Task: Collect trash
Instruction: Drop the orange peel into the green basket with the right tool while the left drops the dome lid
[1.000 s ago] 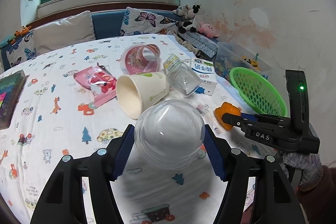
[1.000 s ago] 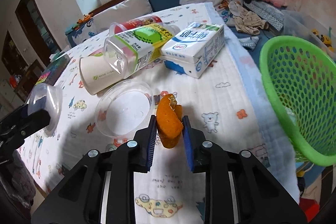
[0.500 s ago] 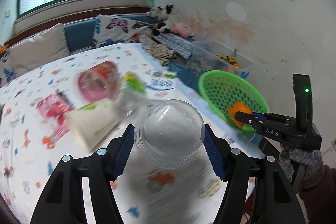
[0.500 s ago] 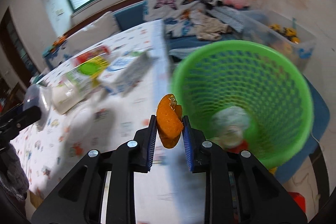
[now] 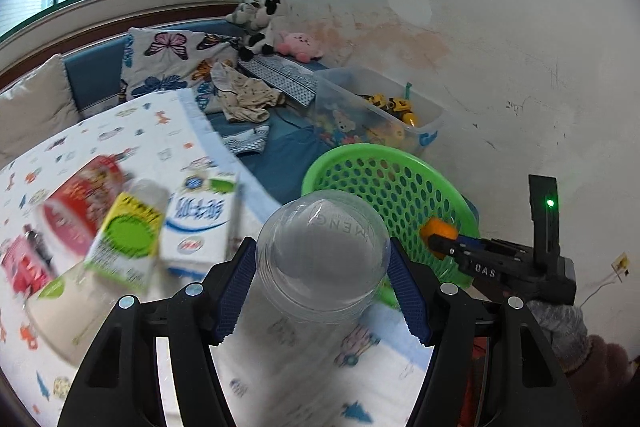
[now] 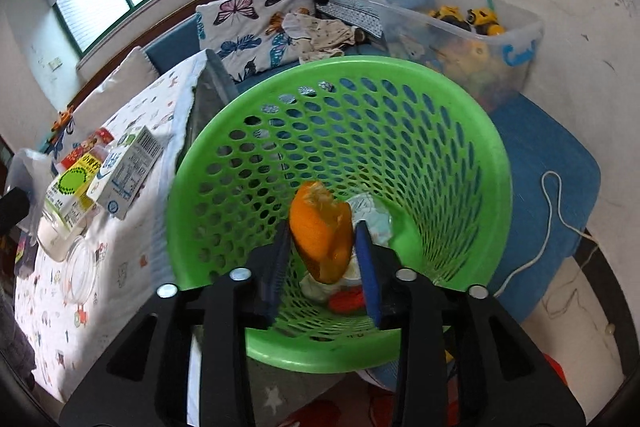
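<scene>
Orange peel (image 6: 322, 227) sits btwn the fingers of the right gripper (image 6: 324, 255), directly over the green basket (image 6: 460, 131); jaws have just been opening, a gap shows on the right side, so peel looks released or nearly. Left gripper (image 5: 323, 283) is clamped on the clear dome lid (image 5: 322, 247), hanging over the table edge (image 5: 384, 339) beside the basket. Risks: peel may stick to the left pad instead of dropping; lid is slick, could slip and land short on the floor.

Home, kid's room or living area. Evidence: window bench with butterfly-print cushion (image 5: 168, 61) and plush toys (image 5: 276, 31), clear storage bin (image 6: 472, 39) full of toy vehicles, cartoon-print cloth (image 5: 132, 131) over the table, small clothes (image 6: 320, 35) strewn on the bench, scuffed painted wall (image 5: 460, 27).
</scene>
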{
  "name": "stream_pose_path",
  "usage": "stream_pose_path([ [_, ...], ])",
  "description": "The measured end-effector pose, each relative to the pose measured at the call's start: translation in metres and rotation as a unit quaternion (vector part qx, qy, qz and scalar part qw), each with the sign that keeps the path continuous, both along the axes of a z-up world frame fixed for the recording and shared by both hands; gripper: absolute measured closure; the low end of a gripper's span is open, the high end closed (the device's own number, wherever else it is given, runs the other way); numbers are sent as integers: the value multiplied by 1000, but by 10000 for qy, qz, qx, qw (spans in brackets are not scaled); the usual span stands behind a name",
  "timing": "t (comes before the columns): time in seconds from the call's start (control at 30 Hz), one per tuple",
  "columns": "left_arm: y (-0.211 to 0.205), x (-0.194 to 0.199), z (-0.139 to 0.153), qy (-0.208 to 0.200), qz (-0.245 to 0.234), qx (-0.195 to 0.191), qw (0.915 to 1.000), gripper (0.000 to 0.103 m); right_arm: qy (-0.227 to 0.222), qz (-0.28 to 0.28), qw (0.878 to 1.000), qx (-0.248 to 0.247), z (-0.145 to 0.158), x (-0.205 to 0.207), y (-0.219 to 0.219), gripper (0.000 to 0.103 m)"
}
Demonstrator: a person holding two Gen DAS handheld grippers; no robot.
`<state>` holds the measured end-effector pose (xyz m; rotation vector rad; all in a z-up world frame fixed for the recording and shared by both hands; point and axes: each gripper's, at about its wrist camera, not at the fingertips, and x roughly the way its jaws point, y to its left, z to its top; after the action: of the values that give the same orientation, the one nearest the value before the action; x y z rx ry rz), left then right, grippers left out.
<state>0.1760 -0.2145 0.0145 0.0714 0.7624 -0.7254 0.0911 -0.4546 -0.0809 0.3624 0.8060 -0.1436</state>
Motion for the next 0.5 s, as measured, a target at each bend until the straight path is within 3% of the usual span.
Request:
stream_pose_path([
  [0.5,-84,26,-28,359,-445,420,9975,40,-237,-192,9995,102,6,-38,-16,46],
])
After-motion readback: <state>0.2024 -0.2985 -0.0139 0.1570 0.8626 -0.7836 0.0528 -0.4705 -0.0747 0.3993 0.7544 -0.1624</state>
